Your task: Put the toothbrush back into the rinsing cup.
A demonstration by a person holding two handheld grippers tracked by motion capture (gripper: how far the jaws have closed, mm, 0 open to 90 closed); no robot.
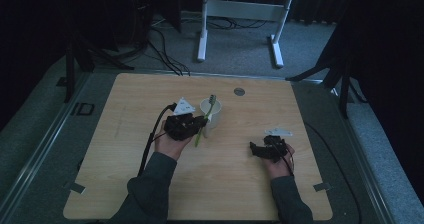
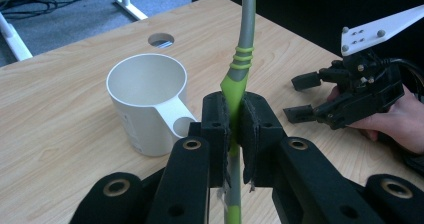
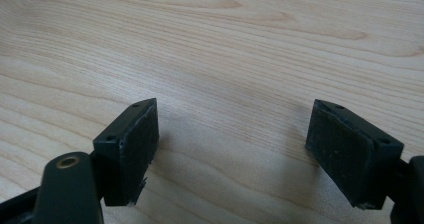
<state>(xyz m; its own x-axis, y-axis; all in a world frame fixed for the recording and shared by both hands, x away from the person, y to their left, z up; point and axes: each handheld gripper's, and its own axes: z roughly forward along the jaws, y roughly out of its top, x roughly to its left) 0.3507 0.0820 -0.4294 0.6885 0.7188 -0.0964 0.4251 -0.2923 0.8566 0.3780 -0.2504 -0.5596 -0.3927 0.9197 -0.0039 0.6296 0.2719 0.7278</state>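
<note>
Altogether, one toothbrush (image 2: 239, 69) pinched by the left hand-held gripper (image 2: 233, 126), one mug (image 2: 147, 106), right hand-held gripper (image 3: 232, 149) spread.

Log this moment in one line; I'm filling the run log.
left gripper: shut on toothbrush | cup: upright, beside | right gripper: open, empty, over table

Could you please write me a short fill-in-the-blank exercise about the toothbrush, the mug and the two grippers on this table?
1. The left gripper is shut on the green and grey ____.
2. The white mug stands upright with nothing ____ it.
3. The fingers of the right gripper are spread ____ over the bare wooden table.

Missing words: toothbrush; inside; apart
</note>
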